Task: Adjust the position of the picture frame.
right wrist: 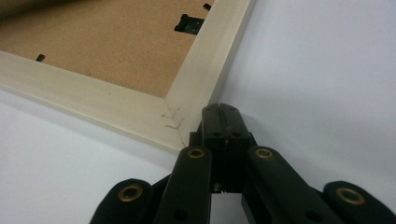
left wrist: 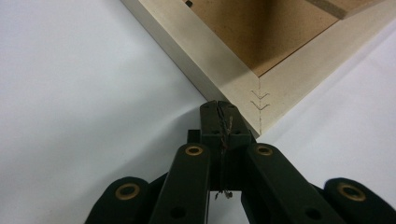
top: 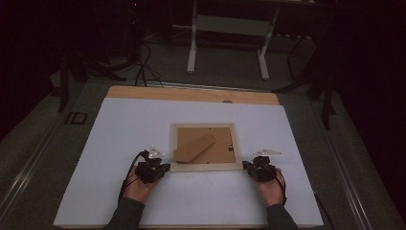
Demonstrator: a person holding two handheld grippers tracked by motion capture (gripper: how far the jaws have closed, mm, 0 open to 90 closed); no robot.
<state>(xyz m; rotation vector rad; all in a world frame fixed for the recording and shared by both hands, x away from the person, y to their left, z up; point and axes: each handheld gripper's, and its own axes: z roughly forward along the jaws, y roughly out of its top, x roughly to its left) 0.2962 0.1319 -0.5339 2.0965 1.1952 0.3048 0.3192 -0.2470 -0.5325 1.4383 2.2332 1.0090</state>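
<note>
Both forearms are seen at the bottom of the high view. The left gripper (top: 158,167) and right gripper (top: 252,168), jaws together and empty, are placed at the lower corners of the picture frame (top: 206,166), lying centre on the tabletop (top: 119,143).

You can read "ID" in pale marks on the dark floor (top: 76,118), left of the table (top: 119,124), nothing else legible

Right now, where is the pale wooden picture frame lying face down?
In the high view the pale wooden picture frame lies mid-table on the white sheet, its near corners between the left gripper and right gripper.
</note>
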